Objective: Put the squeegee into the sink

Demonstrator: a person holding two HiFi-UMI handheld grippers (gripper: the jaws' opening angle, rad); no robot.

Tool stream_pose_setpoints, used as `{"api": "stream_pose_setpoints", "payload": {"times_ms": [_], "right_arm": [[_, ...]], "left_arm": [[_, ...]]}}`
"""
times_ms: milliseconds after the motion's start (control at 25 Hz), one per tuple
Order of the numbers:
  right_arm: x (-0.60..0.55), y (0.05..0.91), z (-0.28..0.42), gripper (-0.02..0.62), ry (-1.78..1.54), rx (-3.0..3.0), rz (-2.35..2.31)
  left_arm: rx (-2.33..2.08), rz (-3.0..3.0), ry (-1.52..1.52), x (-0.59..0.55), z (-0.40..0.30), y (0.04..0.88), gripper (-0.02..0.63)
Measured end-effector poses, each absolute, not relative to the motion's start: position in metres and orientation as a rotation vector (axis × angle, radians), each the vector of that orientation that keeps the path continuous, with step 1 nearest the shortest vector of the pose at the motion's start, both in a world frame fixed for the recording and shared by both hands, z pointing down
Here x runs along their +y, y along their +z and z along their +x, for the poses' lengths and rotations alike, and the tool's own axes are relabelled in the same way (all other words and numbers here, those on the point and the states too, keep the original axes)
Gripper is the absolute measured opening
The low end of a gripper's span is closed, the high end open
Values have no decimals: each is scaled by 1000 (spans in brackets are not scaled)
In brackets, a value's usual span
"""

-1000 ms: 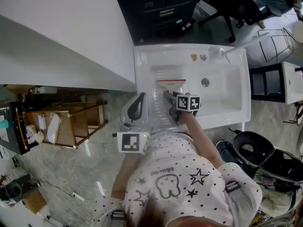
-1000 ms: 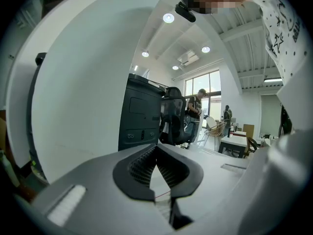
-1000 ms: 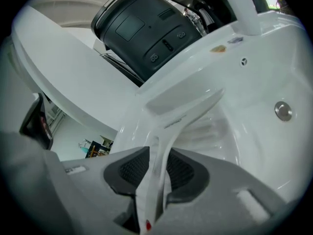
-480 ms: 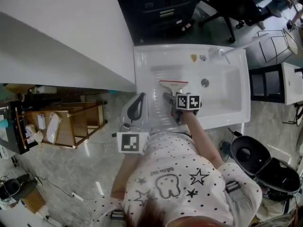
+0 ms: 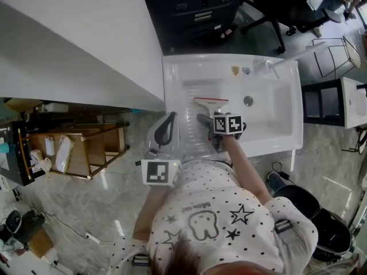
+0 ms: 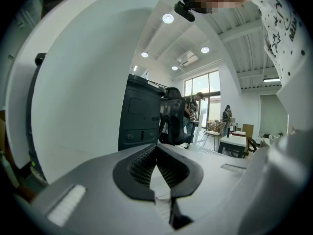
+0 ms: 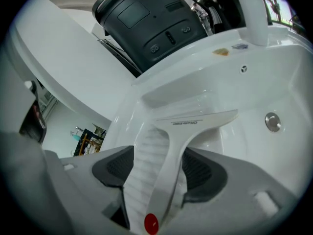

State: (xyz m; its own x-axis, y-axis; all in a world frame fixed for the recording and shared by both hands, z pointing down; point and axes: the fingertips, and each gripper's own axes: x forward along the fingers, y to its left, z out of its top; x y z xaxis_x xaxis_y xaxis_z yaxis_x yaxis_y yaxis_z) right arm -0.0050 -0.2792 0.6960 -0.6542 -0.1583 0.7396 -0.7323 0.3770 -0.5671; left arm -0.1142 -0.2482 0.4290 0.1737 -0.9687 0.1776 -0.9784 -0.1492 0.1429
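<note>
The white squeegee [image 5: 209,102], with a red-edged blade, lies in the left part of the white sink [image 5: 287,96]. In the right gripper view its ribbed handle [image 7: 164,165] runs back between my jaws, and the blade [image 7: 195,120] rests against the basin's slope. My right gripper [image 5: 206,121] [image 7: 159,161] points down into the basin. Its jaws have just been opening and now stand apart on either side of the handle, without pressing on it. My left gripper [image 5: 167,124] [image 6: 156,153] hangs by the sink's left rim, shut and empty.
The drain [image 5: 248,100] sits mid-basin and the faucet [image 5: 269,65] at the back right corner. A white tabletop [image 5: 74,39] adjoins the sink's left side, with a black cabinet [image 5: 195,10] behind. A wooden cart [image 5: 74,148] stands at the far left.
The right gripper has tipped slightly over the handle. The squeegee lies in the same spot in the basin. The left gripper has not moved. A chair at the lower right has rolled away.
</note>
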Motion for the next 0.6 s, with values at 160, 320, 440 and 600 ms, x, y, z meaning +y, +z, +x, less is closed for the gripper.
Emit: {"api": "stream_pose_setpoints", "payload": {"times_ms": [160, 320, 440, 600], "right_arm": [[-282, 695, 4, 298, 1283, -2050, 795], [-281, 696, 6, 308, 1264, -2053, 790], [-279, 693, 1, 325, 1258, -2066, 776], [-278, 690, 5, 328, 1233, -2071, 784]], "left_arm": [[-1874, 2235, 65, -249, -113, 428, -1], [-1869, 2246, 47, -250, -112, 427, -2], [-1849, 2247, 48, -250, -109, 424, -2], [-1859, 2259, 38, -250, -109, 425, -2]]}}
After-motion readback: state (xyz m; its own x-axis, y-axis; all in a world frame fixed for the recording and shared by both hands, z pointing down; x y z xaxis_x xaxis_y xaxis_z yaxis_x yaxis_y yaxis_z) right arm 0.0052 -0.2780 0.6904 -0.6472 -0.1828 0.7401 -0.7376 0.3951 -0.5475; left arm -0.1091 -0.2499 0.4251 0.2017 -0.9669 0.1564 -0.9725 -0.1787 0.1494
